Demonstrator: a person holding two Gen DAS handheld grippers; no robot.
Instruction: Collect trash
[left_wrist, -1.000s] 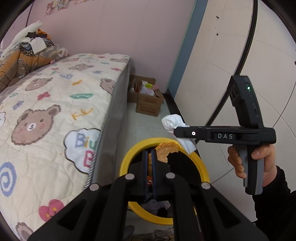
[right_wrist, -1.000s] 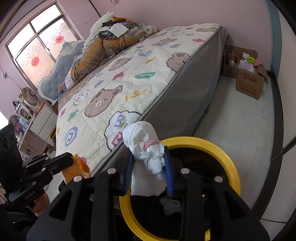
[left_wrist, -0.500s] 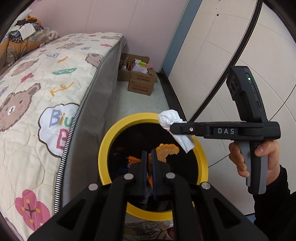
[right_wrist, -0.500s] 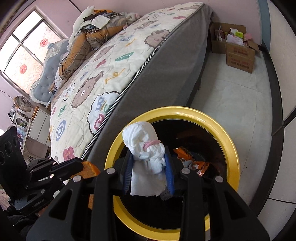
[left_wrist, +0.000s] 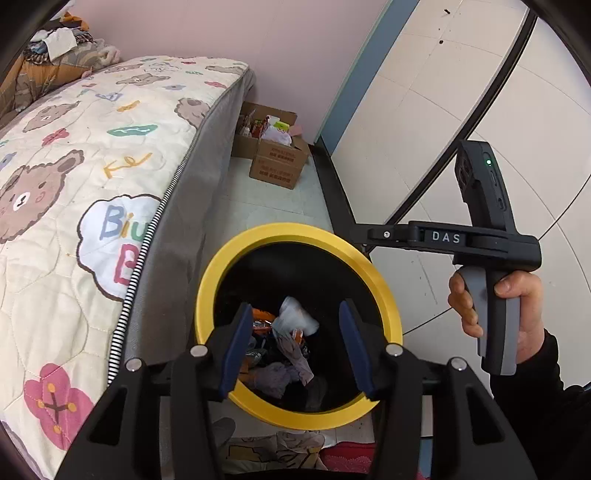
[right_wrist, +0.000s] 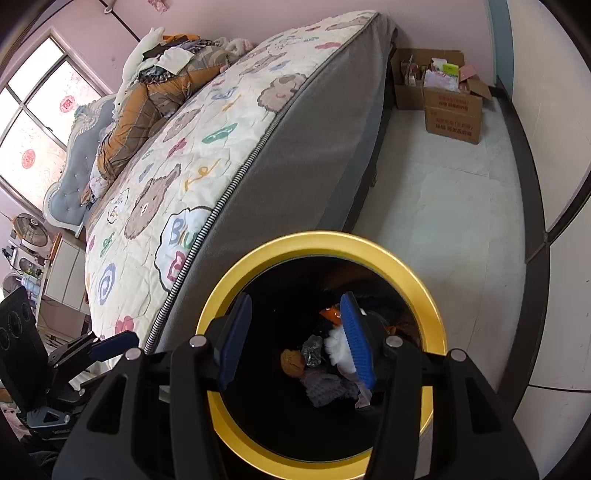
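Holding both claws over the trash bin (left_wrist: 295, 236), you are letting go of your trash. Your left claw (left_wrist: 295, 343) is opening, and nothing sits between its blue pads (left_wrist: 232, 347). Your right claw (right_wrist: 295, 339) is opening too, and its blue pads (right_wrist: 356, 339) have nothing pinched between them. The white tissue (right_wrist: 338, 349) shows just behind the right pad, down in the dark of the bin, so it looks like it is dropping or already down. The orange snack piece (right_wrist: 293, 362) lies in the bin as well, next to a gray crumpled wrapper (right_wrist: 312, 345) and some other scraps. In the left view you can see your right hand (left_wrist: 498, 310) gripping the handle of its tool beside the bin. The bin with its yellow rim stands on the floor (right_wrist: 443, 206), right next to the bed (left_wrist: 74, 184). So these two bits of trash look done. What is left is hard to say. A cardboard box (left_wrist: 277, 162) full of things stands farther along the floor by the wall, but you cannot tell if that is trash. Some cloth and paper bits show on the floor just under the bin, and those might still need picking up.
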